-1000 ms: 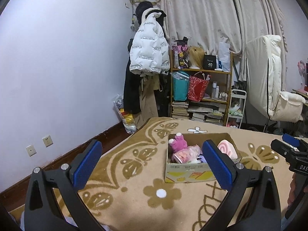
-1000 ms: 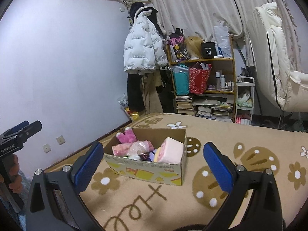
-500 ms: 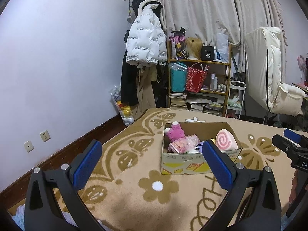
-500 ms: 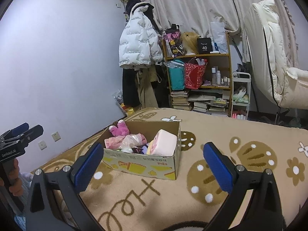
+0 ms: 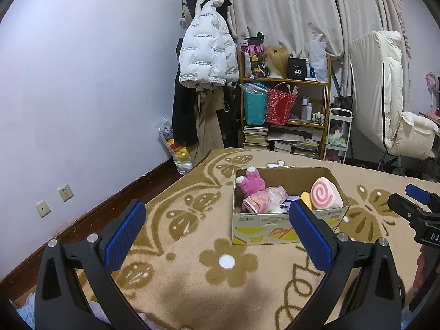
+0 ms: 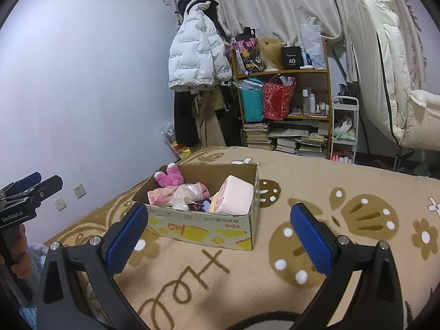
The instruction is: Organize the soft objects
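Your left gripper (image 5: 217,232) hangs over the tan flower-patterned blanket (image 5: 220,288) with its blue pads spread wide and nothing between them; your right gripper (image 6: 220,238) is spread just as wide and equally empty, held above the same blanket. Ahead of both sits the open cardboard box (image 5: 261,228), resting on the blanket with its flaps out of the way. Inside it, a pink plush toy (image 5: 251,183) lies in the far left corner, a pale pink bundle wrapped in clear plastic (image 5: 262,200) sits just in front of it, and a pink swirl-roll cushion (image 5: 326,195) leans against the right wall, its spiral face turned toward your left camera. Between the bundle and the cushion you can make out small purple, white and yellow soft pieces, too crowded to name. Behind the bed stands a wooden shelf (image 6: 286,101) holding a teal bag, a red bag, bottles and stacked books, with a white puffer jacket (image 6: 192,55) hanging beside it.
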`<state>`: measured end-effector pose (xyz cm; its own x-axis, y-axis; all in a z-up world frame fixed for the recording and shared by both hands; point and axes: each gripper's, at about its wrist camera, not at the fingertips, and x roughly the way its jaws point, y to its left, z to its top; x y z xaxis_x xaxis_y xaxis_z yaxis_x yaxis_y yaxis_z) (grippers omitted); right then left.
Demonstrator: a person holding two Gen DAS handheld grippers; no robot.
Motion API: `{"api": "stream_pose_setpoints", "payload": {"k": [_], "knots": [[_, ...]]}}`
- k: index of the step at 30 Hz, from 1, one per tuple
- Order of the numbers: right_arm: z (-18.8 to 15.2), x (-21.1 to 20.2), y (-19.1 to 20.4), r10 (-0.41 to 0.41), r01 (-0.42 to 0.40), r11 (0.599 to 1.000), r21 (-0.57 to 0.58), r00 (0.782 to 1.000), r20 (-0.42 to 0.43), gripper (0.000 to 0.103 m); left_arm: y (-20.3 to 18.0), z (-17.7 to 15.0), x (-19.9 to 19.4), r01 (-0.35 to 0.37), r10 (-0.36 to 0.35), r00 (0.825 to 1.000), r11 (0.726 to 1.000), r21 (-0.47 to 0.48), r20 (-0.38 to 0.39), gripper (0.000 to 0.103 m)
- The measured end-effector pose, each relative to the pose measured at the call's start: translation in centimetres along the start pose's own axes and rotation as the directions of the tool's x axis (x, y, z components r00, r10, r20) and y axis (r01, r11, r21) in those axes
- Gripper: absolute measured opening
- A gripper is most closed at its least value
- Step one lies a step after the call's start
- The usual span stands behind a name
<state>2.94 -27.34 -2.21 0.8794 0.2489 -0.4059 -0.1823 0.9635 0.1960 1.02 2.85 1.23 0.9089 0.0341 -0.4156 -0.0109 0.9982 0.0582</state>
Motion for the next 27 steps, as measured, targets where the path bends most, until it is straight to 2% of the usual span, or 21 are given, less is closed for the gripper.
{"api": "stream_pose_setpoints", "payload": {"k": [27], "knots": [[-0.4,0.18,-0.35,-0.007,0.007,1.0,0.009,1.0,-0.003,0.103,-0.24,-0.36,0.51,-0.005,0.005,1.0,1.0,0.007,-0.02,0.103]]}}
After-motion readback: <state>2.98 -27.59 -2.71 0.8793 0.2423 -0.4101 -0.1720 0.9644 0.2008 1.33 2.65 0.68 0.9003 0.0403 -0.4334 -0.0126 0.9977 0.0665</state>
